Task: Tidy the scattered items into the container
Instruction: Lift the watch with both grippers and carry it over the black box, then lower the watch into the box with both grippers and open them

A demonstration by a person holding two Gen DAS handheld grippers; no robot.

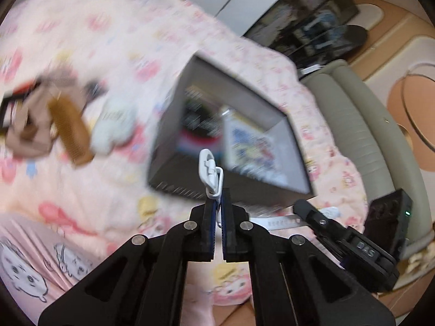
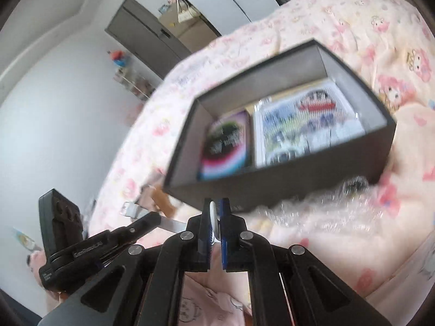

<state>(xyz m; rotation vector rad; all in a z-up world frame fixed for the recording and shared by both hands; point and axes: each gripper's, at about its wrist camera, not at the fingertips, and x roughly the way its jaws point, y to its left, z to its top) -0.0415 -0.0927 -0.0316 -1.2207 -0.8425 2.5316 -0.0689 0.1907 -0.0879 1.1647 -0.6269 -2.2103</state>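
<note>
Pink bedding with cartoon prints (image 1: 114, 40) covers the bed under my two grippers, and a dark rectangular cardboard box (image 2: 285, 187) with grey inner walls stands open on it. Inside the box lie a small dark booklet (image 2: 225, 146) and beside it a colourful flat packet with cartoon figures (image 2: 307, 127).

My left gripper (image 1: 217, 203) is closed on one end of a white watch strap with a plastic clasp (image 1: 210, 175); the clasp sticks up past the fingertips. My right gripper (image 2: 216, 212) is closed on the other end of the same strap, so the strap hangs between them, just in front of the box.

Left of the box, a brown wooden comb (image 1: 72, 133), a pale plush toy (image 1: 112, 127) and a beige fabric piece (image 1: 30, 133) lie scattered on the bedding.
</note>
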